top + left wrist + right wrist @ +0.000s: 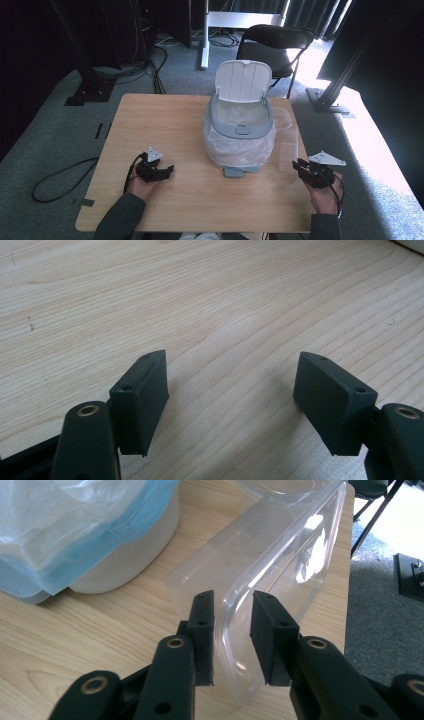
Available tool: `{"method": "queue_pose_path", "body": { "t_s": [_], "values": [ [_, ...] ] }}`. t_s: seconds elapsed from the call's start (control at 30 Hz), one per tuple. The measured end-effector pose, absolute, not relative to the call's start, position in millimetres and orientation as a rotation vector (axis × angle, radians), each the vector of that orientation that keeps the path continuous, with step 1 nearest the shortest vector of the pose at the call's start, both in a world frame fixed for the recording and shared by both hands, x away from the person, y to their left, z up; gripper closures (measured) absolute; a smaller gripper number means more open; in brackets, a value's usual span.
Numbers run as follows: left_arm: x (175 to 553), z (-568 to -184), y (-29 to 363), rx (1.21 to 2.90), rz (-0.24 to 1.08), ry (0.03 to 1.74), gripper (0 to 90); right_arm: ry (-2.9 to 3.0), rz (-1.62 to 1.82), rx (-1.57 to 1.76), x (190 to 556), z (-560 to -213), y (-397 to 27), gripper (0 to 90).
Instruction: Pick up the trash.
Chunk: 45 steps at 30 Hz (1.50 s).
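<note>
Just right gripper (232,640) astride clear container (280,555) rim

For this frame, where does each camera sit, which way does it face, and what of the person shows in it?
High view: above the person's side, facing forward and down on the table; both forearms, left tongs, right tongs, open-lidded bin.
Left gripper view: rides the left tongs, facing bare tabletop; jaws wide apart.
Right gripper view: rides the right tongs, facing a clear plastic container whose wall stands between its jaws; a gap remains.
Shared: high view and right gripper view both show bin and container.
</note>
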State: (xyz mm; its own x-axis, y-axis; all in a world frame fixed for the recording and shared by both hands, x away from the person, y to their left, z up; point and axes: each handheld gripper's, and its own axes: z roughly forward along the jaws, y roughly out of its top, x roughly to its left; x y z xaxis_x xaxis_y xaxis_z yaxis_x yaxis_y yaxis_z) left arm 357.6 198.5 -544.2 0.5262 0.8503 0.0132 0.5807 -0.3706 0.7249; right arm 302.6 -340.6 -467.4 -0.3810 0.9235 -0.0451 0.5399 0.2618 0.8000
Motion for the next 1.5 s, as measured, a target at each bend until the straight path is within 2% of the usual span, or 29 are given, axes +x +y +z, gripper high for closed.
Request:
{"method": "queue_pose_path", "body": {
  "t_s": [0.3,0.43,0.5,0.63,0.8,1.07,1.5],
  "values": [
    [357.6,-544.2,198.5,2.091,0.513,1.157,30.2,2.019,0.971,1.327,298.5,-468.4,-347.2,81.1],
    [357.6,-544.2,198.5,2.091,0.513,1.157,30.2,2.020,0.974,1.328,296.6,-468.2,-349.7,81.6],
    [357.6,-544.2,198.5,2.091,0.513,1.157,30.2,2.019,0.974,1.327,296.5,-468.2,-349.9,80.1],
    [357.6,-544.2,198.5,2.092,0.513,1.157,30.2,2.009,0.981,1.323,298.1,-467.0,-349.3,71.2],
    [357.6,-544.1,198.5,2.092,0.514,1.157,30.2,2.029,0.984,1.331,304.6,-467.2,-348.8,69.1],
    [357.6,-544.2,198.4,2.091,0.513,1.157,30.2,2.036,0.995,1.322,303.8,-465.9,-350.1,80.3],
    [357.6,-544.2,198.5,2.092,0.513,1.156,30.1,2.021,1.009,1.318,297.4,-460.7,-358.8,83.3]
  ]
}}
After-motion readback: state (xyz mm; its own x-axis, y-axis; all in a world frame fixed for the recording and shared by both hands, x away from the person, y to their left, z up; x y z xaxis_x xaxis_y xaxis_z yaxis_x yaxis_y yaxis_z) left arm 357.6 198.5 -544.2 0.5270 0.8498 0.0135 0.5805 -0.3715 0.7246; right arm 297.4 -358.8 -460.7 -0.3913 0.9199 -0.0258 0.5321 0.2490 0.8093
